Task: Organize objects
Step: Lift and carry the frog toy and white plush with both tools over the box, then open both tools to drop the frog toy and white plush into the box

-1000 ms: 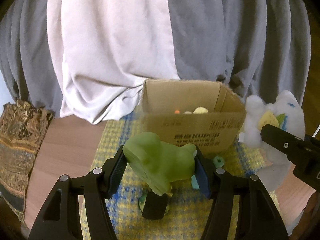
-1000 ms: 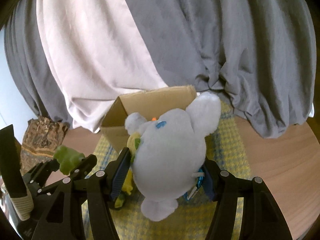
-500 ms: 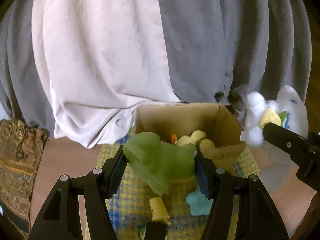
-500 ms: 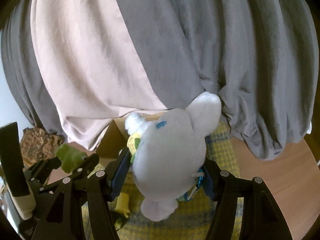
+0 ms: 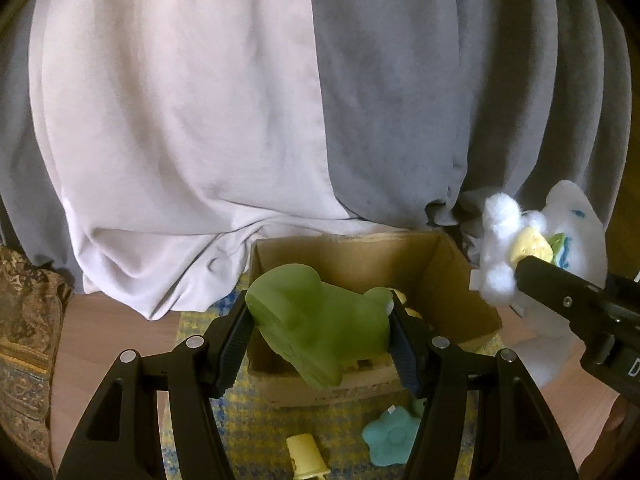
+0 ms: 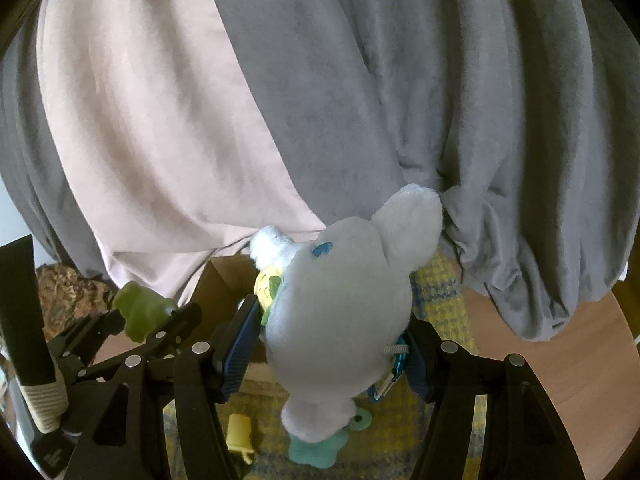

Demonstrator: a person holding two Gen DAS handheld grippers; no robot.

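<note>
Now both grippers carry toys above the cardboard box (image 5: 452, 280) (left gripper (image 5: 320, 330) clamps green frog (image 5: 320, 320), right gripper (image 6: 332, 346) grips white plush (image 6: 340, 312)); next, presumably, release inside.

Home setting, likely a living room or bedroom: grey and pale pink curtains (image 5: 280, 100) drape down to a wooden worktop (image 6: 560, 360), yellow-blue woven cloth (image 5: 256, 420), patterned fabric (image 5: 24, 340) at left, cardboard box (image 5: 452, 280) with small toys, white plush toy (image 6: 340, 312).
</note>
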